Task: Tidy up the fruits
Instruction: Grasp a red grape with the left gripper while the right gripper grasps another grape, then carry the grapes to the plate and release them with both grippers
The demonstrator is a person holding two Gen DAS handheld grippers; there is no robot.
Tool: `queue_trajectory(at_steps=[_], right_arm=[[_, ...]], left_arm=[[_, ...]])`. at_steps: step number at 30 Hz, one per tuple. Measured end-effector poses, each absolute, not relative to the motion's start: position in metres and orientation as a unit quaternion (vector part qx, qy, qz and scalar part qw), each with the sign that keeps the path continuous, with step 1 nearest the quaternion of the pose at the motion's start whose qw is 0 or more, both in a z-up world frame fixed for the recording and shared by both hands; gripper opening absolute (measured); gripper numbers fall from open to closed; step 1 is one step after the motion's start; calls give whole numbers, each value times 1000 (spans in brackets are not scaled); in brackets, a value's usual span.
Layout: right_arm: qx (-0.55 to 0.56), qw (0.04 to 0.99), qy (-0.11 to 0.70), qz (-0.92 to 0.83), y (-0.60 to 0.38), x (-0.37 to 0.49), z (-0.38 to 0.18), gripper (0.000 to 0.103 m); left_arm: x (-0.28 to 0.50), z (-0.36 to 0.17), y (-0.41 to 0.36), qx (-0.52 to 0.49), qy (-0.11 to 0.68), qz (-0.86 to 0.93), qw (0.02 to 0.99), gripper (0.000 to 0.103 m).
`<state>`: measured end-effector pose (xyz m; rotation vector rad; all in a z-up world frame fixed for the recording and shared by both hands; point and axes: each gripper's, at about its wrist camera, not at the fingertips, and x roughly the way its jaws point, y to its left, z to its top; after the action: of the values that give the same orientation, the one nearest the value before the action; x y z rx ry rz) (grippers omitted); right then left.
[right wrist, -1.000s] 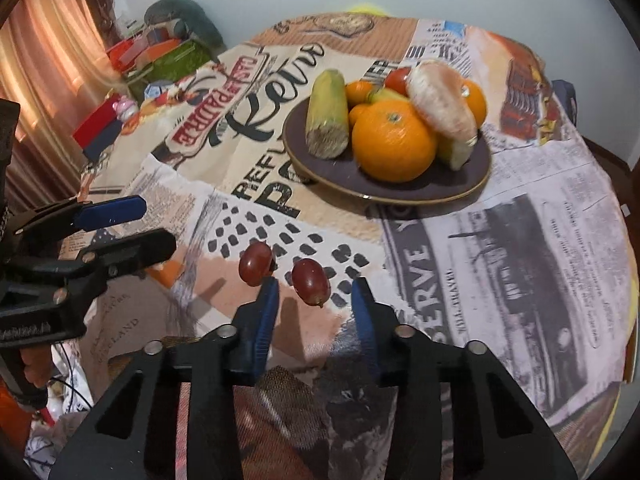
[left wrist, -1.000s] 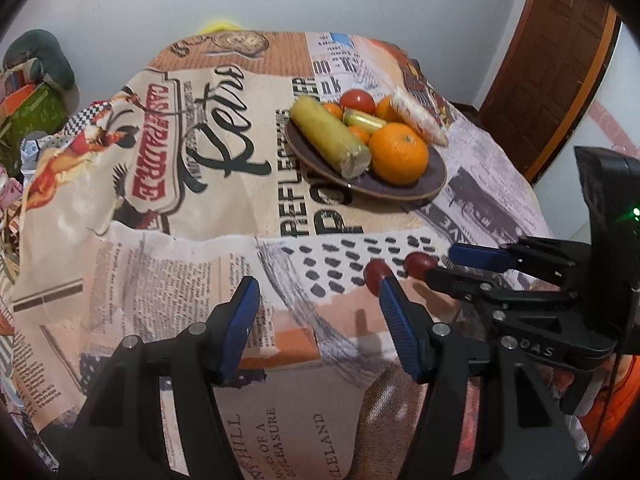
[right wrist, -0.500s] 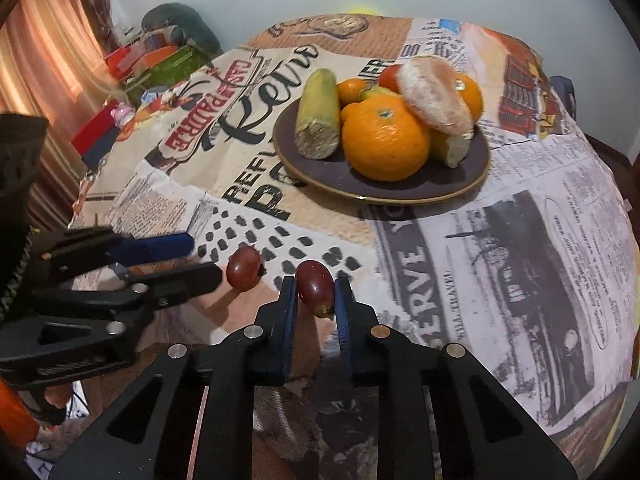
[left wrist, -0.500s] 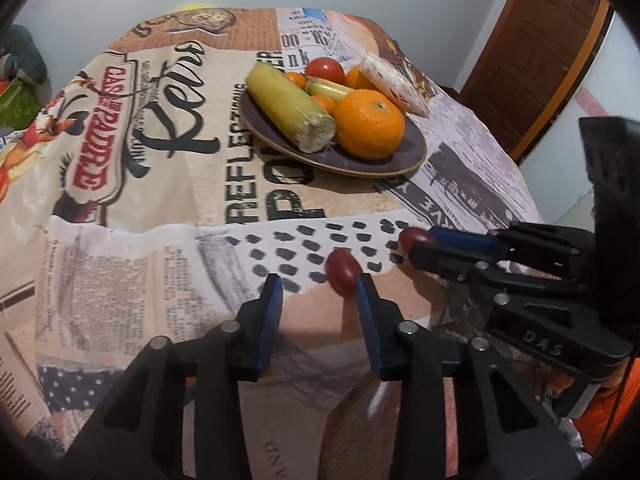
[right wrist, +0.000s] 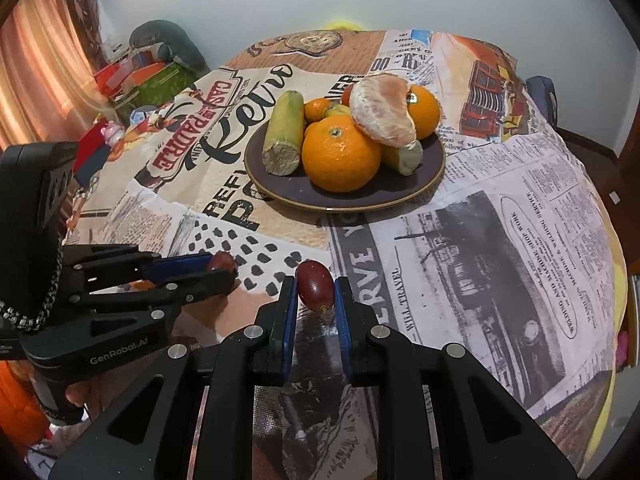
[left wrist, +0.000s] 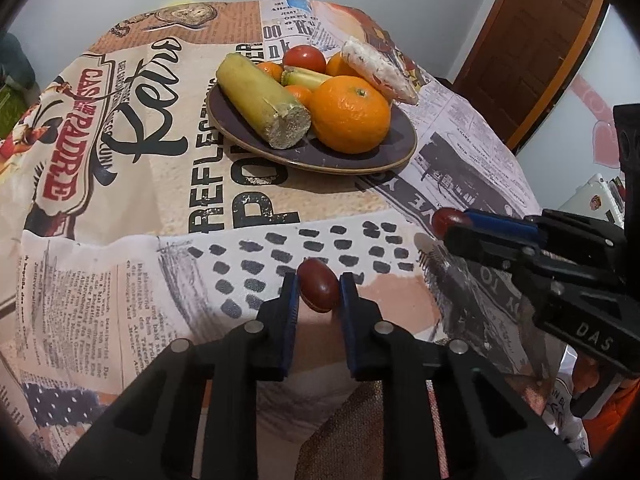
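My left gripper (left wrist: 319, 286) is shut on a red grape (left wrist: 319, 285) near the front edge of the table. My right gripper (right wrist: 316, 286) is shut on a second red grape (right wrist: 316, 285), just to the right of the left one. Each gripper shows in the other's view: the right gripper (left wrist: 454, 220) with its grape (left wrist: 445, 217), the left gripper (right wrist: 222, 266) with its grape (right wrist: 221, 260). A dark plate (left wrist: 394, 152) farther back holds a big orange (left wrist: 350, 114), a yellow-green stalk piece (left wrist: 262, 100), a tomato (left wrist: 304, 59), small oranges and a peeled citrus half (right wrist: 382, 110).
The round table wears a newspaper-print cloth (left wrist: 120, 184). A brown door (left wrist: 532, 40) stands at the back right. Boxes and a stuffed item (right wrist: 160, 68) lie beyond the table's left edge, next to an orange curtain (right wrist: 36, 68).
Both grippers moved forward onto the two grapes and closed. The right shut on its grape first; the left closed from wide open onto the other grape.
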<state>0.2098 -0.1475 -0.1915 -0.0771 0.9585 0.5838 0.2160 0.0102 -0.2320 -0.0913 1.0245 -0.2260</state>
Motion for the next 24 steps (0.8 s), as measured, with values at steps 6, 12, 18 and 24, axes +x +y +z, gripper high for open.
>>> queue_trajectory(at_steps=[6,12,18,24], right_arm=[[-37,852,443,276,-146,212,-183,17],[-37,861,427,274,-144,218,-174,17],[-39,868,415,268,-143,230,-166,17],[-42,873,408,262,-144,245,-164,17]], left_arm=[[214,-219,16,-48,475,-107,872,19],[217,-200,18,-51,454,-107,883,19],[230,-184,18,-52,436,-109,892,19],[249,-176,17,-52,427,-109,896,19]])
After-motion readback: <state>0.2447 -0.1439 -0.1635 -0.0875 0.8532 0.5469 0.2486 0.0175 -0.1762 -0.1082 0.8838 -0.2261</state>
